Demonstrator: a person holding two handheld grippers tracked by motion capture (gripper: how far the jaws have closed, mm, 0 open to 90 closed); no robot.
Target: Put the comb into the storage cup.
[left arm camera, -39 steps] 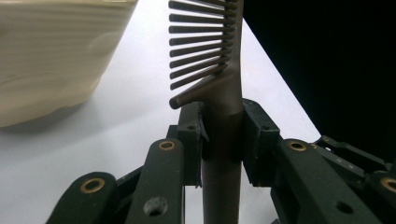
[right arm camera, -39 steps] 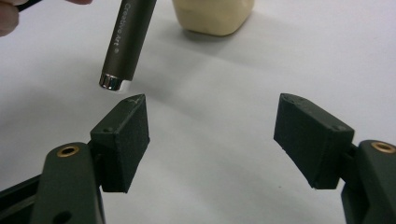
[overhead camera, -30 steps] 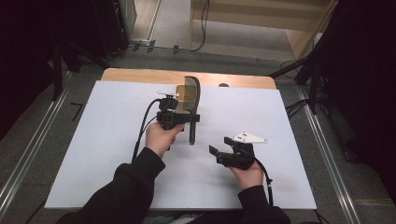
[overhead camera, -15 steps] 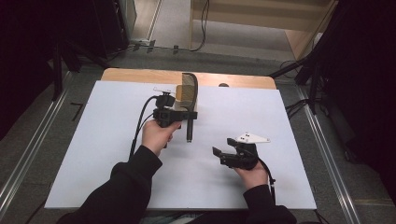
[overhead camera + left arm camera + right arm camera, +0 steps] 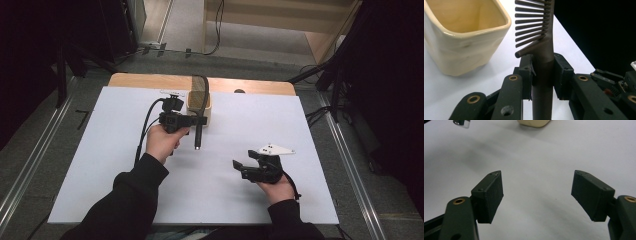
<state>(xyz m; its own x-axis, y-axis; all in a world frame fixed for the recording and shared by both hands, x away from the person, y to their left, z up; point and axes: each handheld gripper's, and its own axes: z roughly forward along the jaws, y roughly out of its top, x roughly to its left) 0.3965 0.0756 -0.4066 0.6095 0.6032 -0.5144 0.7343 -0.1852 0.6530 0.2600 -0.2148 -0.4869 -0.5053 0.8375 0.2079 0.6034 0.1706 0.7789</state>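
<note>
1. High view: the left gripper [image 5: 199, 120] holds a dark comb [image 5: 199, 107] upright, teeth end over the cream cup [image 5: 207, 116] at the far side of the white table [image 5: 100, 165]. The right gripper [image 5: 239, 169] hovers low over the table nearer the person, well apart.
2. Left gripper view: jaws clamped on the comb [image 5: 544, 60] handle just below the teeth; cup [image 5: 461, 45] just beside.
3. Right gripper view: right gripper [image 5: 537, 192] jaws wide apart, with bare table between.

Upper teeth of the dark grey plastic comb [image 5: 541, 37] cut off by my left gripper view's top edge, its handle end lost below, cream ceramic square cup [image 5: 534, 123] clipped to a sliver in my right gripper view, small blurred object [image 5: 461, 122] at that edge unidentifiable.
</note>
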